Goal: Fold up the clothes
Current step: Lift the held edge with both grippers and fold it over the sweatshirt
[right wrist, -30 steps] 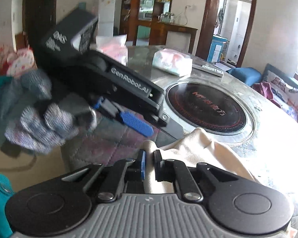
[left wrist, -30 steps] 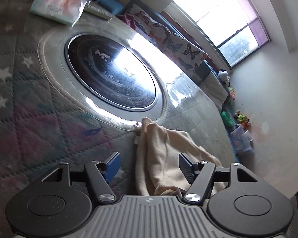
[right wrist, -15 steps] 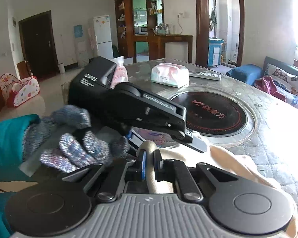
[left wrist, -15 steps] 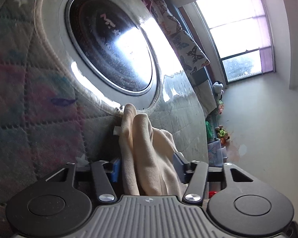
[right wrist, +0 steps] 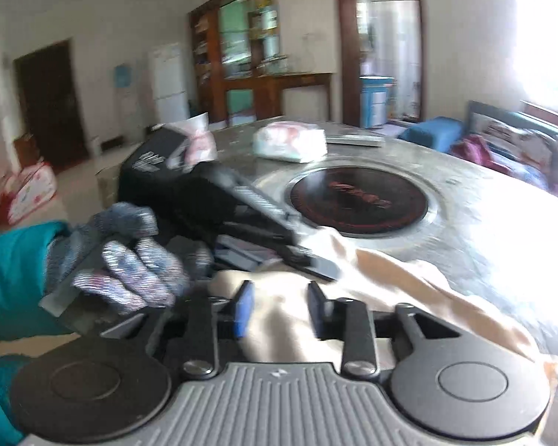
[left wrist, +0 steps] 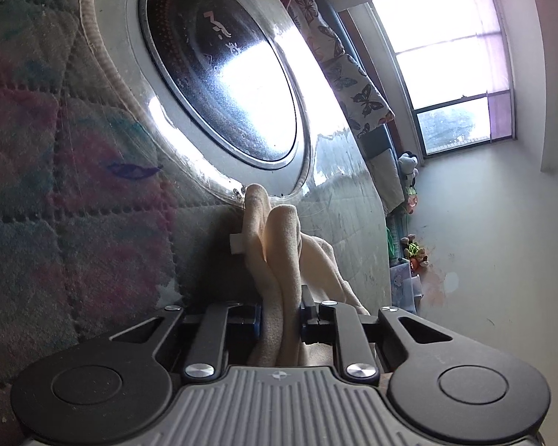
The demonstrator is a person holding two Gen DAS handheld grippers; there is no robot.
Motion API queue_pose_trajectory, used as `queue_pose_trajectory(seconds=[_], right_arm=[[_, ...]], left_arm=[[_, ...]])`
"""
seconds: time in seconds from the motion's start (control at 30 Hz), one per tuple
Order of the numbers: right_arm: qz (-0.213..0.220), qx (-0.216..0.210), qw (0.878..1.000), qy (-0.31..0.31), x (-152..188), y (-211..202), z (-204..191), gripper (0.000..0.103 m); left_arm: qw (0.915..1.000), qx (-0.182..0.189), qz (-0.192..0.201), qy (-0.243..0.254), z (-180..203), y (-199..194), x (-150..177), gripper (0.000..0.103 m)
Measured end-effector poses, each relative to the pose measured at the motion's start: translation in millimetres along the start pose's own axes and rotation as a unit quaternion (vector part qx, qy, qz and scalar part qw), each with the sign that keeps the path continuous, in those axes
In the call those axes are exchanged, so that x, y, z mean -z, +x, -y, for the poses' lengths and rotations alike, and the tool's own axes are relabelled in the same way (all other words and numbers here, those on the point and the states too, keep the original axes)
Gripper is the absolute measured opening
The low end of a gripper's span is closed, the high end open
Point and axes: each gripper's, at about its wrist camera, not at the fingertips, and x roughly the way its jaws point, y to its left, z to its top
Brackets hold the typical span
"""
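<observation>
A cream garment (left wrist: 279, 245) lies bunched on the quilted table cover. My left gripper (left wrist: 281, 314) is shut on a thick fold of it; the cloth sticks out forward toward the round cooktop (left wrist: 223, 74). In the right wrist view the same cream garment (right wrist: 409, 278) spreads to the right. My right gripper (right wrist: 279, 308) is open, its jaws apart on either side of the cloth. The left gripper's black body (right wrist: 219, 204) and the gloved hand (right wrist: 130, 260) holding it sit just ahead to the left.
A round dark cooktop (right wrist: 357, 200) is set in the table's middle. A tissue pack (right wrist: 288, 143) and a remote (right wrist: 353, 140) lie at the far side. A butterfly-print sofa (left wrist: 338, 67) and a window (left wrist: 450, 74) are beyond the table.
My left gripper has closed on the cream fold. My right gripper, shut on the cloth before, has opened. The right view is blurred by motion.
</observation>
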Motion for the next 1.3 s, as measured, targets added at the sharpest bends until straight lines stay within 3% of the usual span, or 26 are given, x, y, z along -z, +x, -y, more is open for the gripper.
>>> queue_pose_trajectory(seconds=[0.2,0.37,0.47,0.67,0.7,0.83,0.9,1.0,1.13,1.27,1.3], right_arm=[[0.013,0.092,0.992,0.081,22.7,-23.4,51.2,0.061],[0.015,0.172,0.973,0.156,48.6,-35.0,102.1,0.061],[0.013,0.197,0.961,0.192,62.8,-38.8,126.6,0.061],[0.012,0.178,0.956,0.235,78.6,-36.9,152.6,0.060],[0.013,0.173,0.957,0.233,79.9,-36.9,153.5,0.056],[0.014,0.162,0.960,0.228,75.6,-36.7,145.4,0.019],[0.020,0.161,0.961,0.226,73.3,-40.6,141.7,0.015],[0.025,0.160,0.961,0.223,71.1,-45.6,139.2,0.015],[0.022,0.163,0.957,0.238,76.6,-45.6,146.3,0.026],[0.032,0.141,0.958,0.248,79.9,-42.1,147.1,0.026],[0.034,0.136,0.959,0.247,80.1,-40.9,146.3,0.020]], left_arm=[[0.9999,0.000,-0.001,0.011,6.5,2.9,0.4,0.020],[0.9998,0.000,-0.003,0.019,9.8,6.5,0.0,0.020],[0.9997,-0.002,-0.003,0.024,11.3,8.0,-0.1,0.020],[0.9995,-0.006,-0.003,0.031,11.1,8.0,0.2,0.020],[0.9994,-0.007,-0.003,0.032,11.6,8.3,0.3,0.020],[0.9992,-0.011,-0.002,0.038,14.8,9.9,1.4,0.020],[0.9990,-0.014,-0.002,0.042,17.7,10.4,2.5,0.020],[0.9985,-0.018,-0.003,0.052,22.8,11.7,3.6,0.020],[0.9977,-0.021,-0.003,0.064,27.8,14.3,5.1,0.020],[0.9965,-0.025,-0.002,0.080,32.9,17.8,5.1,0.020],[0.9955,-0.029,-0.001,0.090,35.8,18.7,5.3,0.020]])
